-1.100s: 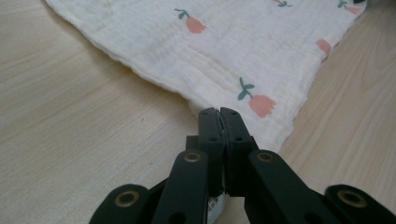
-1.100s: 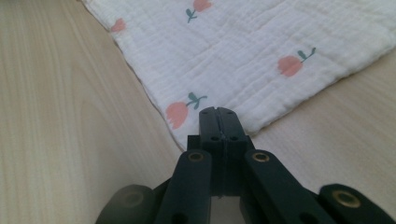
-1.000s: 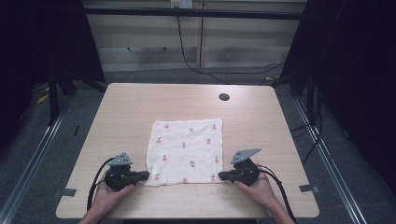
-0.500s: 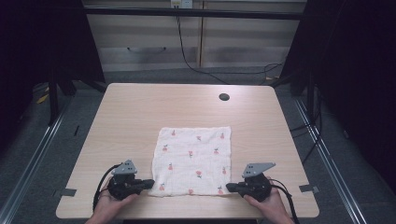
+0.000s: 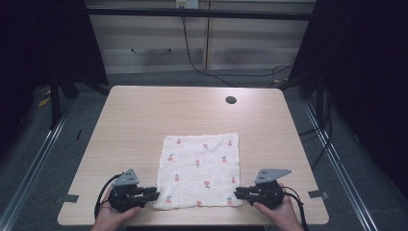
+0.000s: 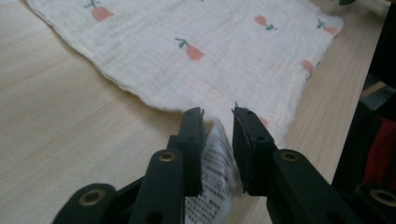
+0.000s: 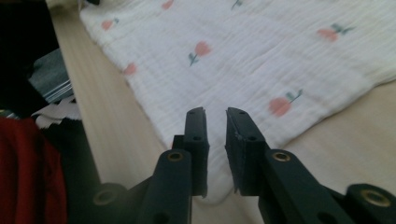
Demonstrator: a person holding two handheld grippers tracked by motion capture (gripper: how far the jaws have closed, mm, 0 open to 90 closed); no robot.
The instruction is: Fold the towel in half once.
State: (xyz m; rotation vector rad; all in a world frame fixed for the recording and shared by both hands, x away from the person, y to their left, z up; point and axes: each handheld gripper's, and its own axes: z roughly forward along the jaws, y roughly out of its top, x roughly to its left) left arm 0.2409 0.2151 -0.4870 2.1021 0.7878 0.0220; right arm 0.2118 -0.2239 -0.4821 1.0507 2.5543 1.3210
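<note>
The jaws of the left gripper (image 6: 218,112) are standing a little apart, and they have just been opening; between them the white care label (image 6: 215,177) of the cloth (image 6: 196,56) is lying loose, and the pads are not pressing on it. The jaws of the right gripper (image 7: 215,112) have also just been opening, and they are standing slightly apart over the near corner of the cloth, with the fabric under them and not pinched. In the high view the left gripper (image 5: 153,194) is resting at the near left corner of the cloth (image 5: 199,168) and the right gripper (image 5: 238,193) at the near right corner, each one pointing inward and held by one hand. Compared with one second ago, the cloth is lying nearer to the front edge of the table (image 5: 144,120), it is looking flatter and more square, and both grippers are sitting closer to that edge. This is suggesting that the person has pulled the cloth toward the body to spread it out and is now letting the two corners go, so the spreading step is probably finished. The cloth is white with small pink flowers on green stems. The label is carrying several lines of small printed text, but the letters are too blurred to read. No brand name is visible. Farther away, a dark round hole (image 5: 231,100) is showing in the table.
</note>
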